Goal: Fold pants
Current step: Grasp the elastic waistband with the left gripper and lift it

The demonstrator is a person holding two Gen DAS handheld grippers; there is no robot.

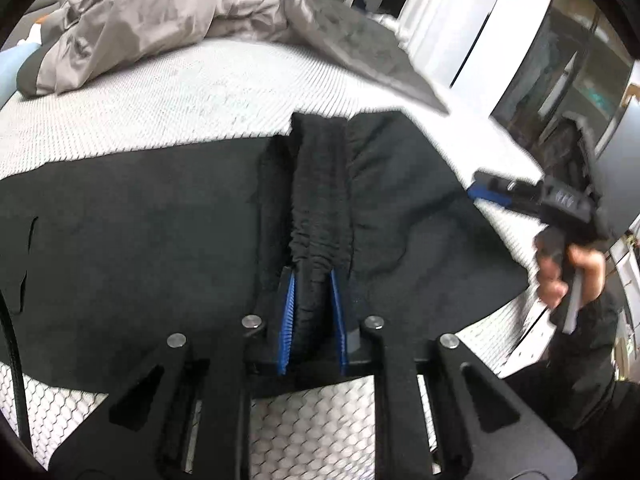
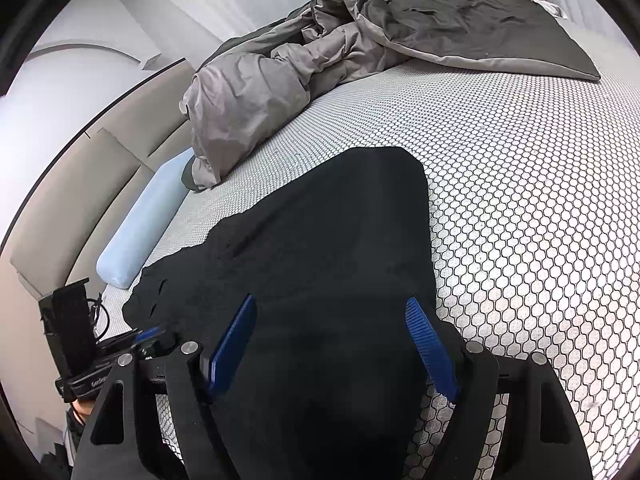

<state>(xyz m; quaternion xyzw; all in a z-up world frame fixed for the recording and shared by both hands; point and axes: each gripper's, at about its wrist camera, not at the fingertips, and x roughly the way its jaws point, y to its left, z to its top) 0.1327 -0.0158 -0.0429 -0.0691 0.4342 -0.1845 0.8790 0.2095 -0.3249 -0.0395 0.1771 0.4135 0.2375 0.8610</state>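
Black pants lie spread on the white honeycomb mattress. Their gathered elastic waistband runs straight away from my left gripper, whose blue pads press on its near end from both sides. In the right wrist view the pants stretch away under my right gripper. Its blue pads stand wide apart above the cloth, gripping nothing. The right gripper also shows at the pants' right edge, held by a person's hand. The left gripper sits at the lower left.
A crumpled grey duvet is heaped at the far side of the mattress, with a dark grey pillow beside it. A pale blue bolster lies along the beige headboard. White doors stand beyond the bed.
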